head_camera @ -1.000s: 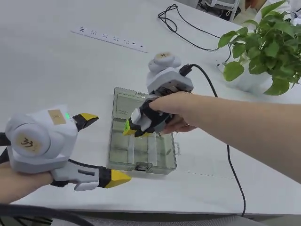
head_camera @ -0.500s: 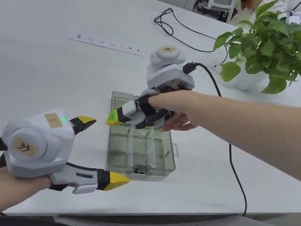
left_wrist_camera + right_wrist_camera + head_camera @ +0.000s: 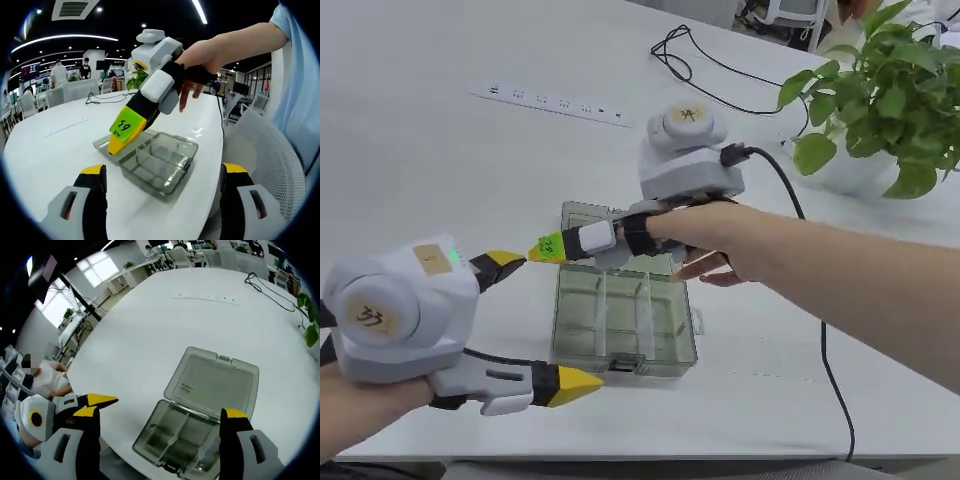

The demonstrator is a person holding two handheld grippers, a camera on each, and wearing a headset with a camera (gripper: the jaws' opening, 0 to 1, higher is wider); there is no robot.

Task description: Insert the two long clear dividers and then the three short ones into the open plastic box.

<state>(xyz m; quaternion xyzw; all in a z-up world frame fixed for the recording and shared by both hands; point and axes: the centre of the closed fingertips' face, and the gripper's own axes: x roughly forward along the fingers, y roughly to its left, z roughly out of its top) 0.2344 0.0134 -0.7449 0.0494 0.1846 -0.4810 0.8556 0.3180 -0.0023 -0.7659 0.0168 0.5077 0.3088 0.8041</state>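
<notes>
Two long clear dividers [image 3: 601,322] stand side by side in the open plastic box [image 3: 620,366], as far as we can make out. Their long axis runs from the latch edge nearest us toward the hinge, where the lid [image 3: 582,222] lies flat on the counter [image 3: 440,170]. We cannot tell whether any short cross pieces are seated yet, so we judge the short ones to be the step in hand. The right gripper [image 3: 161,413] hovers just above the box's far left corner, pointing leftward. In its own view the jaws are spread wide with nothing between them, and the box lies below and ahead, framed by the two tips. The left gripper [image 3: 540,320] waits just left of the box, jaws likewise spread and empty, aimed rightward at the box's side wall. We reckon the right one is nearer, being directly overhead. Farther out on the counter are a power strip [image 3: 555,103], a black cable [image 3: 720,70] and a potted plant [image 3: 880,90].
</notes>
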